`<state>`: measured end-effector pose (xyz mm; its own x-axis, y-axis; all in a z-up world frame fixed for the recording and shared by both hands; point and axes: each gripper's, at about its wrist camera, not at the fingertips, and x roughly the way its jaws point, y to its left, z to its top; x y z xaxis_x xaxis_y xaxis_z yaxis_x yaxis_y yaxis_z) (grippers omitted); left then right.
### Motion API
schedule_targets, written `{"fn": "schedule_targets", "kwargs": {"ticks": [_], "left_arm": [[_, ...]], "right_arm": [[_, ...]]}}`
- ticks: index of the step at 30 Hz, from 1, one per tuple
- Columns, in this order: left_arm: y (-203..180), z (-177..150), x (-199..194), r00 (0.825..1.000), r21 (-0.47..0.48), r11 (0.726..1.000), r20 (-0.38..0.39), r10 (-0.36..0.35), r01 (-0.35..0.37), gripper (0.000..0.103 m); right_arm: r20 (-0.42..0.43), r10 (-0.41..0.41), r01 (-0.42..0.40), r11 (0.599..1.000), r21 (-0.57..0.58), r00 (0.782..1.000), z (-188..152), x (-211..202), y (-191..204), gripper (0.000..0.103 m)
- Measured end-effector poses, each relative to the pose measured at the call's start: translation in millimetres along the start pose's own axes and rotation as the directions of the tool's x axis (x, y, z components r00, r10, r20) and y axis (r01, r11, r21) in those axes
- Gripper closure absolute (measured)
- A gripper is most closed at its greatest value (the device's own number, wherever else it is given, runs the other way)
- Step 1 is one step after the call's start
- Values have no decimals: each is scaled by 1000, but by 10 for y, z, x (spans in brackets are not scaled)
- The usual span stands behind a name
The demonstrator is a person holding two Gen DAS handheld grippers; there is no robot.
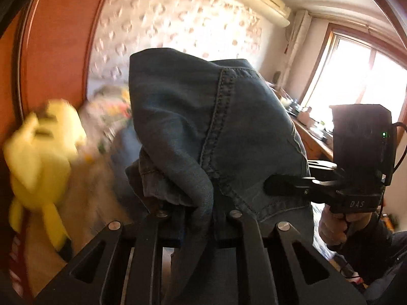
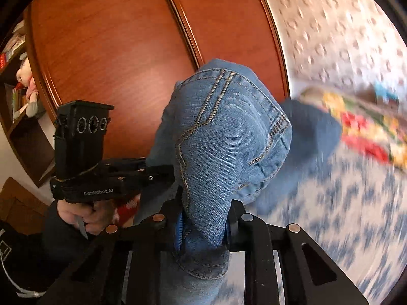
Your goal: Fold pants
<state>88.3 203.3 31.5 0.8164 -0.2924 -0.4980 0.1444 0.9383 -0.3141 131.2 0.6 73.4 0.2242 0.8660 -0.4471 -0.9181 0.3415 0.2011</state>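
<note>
Fingers [image 1: 197,212] of the left gripper and right gripper [image 2: 201,219] pinch bunched jeans [image 2: 223,137] above the bed [image 2: 343,216]; thick seams could slip free, dropping a side.

Daylight is being poured in through the window [image 1: 361,76], which is being blown out to white glare. Things left of it are being smeared by motion blur; the wardrobe [image 2: 114,50] is being bowed by fisheye distortion.

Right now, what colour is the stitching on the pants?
Tan-gold thread on blue denim pants, clearest in the right wrist view.
</note>
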Motion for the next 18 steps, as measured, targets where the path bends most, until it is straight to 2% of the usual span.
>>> {"fn": "schedule_targets", "kwargs": {"ticks": [4,7,11,13,15,17,18], "left_arm": [[40,530,-50,997,68,995,41,72,-75,88],[107,905,64,992,101,987,47,117,-121,88],[200,1175,452,986,137,976,3,167,-166,88],[257,1210,743,981,150,972,-42,189,-181,87],[312,1161,1094,973,171,967,-103,205,-186,84],[391,1070,1463,953,176,964,-196,232,-199,78],[445,1021,1604,939,176,960,-231,255,-217,77]], "right_arm": [[76,28,-29,999,14,997,436,128,-210,79],[136,35,-41,998,43,990,673,240,-452,79],[148,-36,23,996,90,988,772,478,-875,77],[116,-94,80,990,115,989,742,595,-1076,72],[53,-186,179,976,123,981,673,730,-1302,61],[-44,-270,273,953,131,962,578,887,-1524,53],[-86,-293,302,944,132,952,533,933,-1597,52]]}}
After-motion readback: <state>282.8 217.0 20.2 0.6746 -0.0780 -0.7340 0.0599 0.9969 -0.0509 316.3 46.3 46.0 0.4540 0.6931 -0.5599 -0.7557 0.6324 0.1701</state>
